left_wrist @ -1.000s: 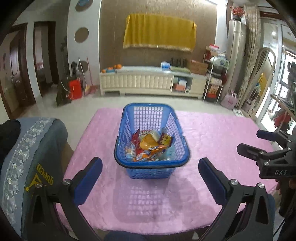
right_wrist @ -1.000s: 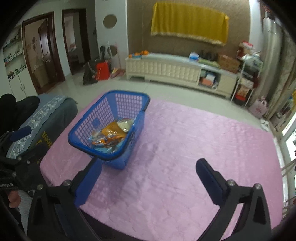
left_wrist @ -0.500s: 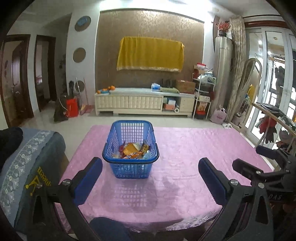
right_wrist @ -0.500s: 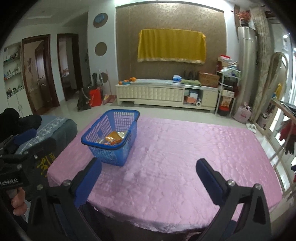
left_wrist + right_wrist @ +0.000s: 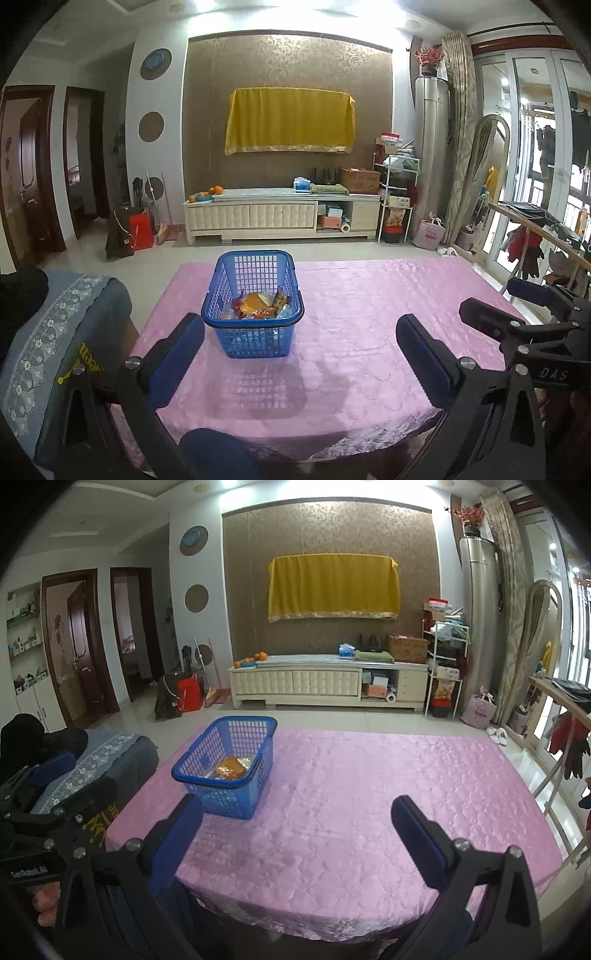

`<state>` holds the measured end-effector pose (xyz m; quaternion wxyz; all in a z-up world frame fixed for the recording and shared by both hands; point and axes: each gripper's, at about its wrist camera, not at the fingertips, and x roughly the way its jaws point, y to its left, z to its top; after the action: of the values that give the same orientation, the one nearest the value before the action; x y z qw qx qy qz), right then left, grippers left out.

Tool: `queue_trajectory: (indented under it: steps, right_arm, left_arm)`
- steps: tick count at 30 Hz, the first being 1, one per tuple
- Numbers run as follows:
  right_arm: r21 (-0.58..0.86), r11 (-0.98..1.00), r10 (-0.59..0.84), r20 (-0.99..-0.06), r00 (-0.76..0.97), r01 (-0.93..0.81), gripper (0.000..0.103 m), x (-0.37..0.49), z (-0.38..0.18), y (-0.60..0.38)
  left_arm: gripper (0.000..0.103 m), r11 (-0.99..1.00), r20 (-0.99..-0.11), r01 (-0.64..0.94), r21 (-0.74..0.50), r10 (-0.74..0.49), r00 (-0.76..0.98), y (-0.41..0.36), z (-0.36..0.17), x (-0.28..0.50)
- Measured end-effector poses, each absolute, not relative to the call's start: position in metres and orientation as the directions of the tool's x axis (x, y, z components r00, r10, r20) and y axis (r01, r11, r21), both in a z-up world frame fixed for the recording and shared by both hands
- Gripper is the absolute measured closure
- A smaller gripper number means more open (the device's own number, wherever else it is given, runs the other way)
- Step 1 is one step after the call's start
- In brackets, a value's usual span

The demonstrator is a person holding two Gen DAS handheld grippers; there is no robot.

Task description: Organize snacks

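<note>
Left wrist view: both tongs, left tongs (image 5: 299, 350) and right tongs (image 5: 295, 829), are held wide and empty; the basket (image 5: 253, 325), near the desk's (image 5: 369, 314) left edge, could be pushed off by a careless reach.

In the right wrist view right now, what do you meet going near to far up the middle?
Right gripper → pink tablecloth → blue basket of snacks → tiled floor → white cabinet → yellow cloth on the wall.

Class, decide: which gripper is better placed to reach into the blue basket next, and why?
Left, probably. The left gripper faces the blue basket head-on; from the right gripper it sits off to the left. Both are open and empty.
</note>
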<state>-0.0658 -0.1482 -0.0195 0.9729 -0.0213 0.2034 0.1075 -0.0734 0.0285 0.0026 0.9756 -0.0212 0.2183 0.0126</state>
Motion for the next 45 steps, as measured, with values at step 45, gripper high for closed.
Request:
queue_trajectory:
  steps: [45]
  right_arm:
    - [0.008, 0.979, 0.19, -0.407, 0.894, -0.204, 0.0, -0.08, -0.019, -0.161]
  left_arm:
    - [0.0, 1.0, -0.44, 0.003, -0.01, -0.007, 0.898, 0.016, 0.002, -0.084]
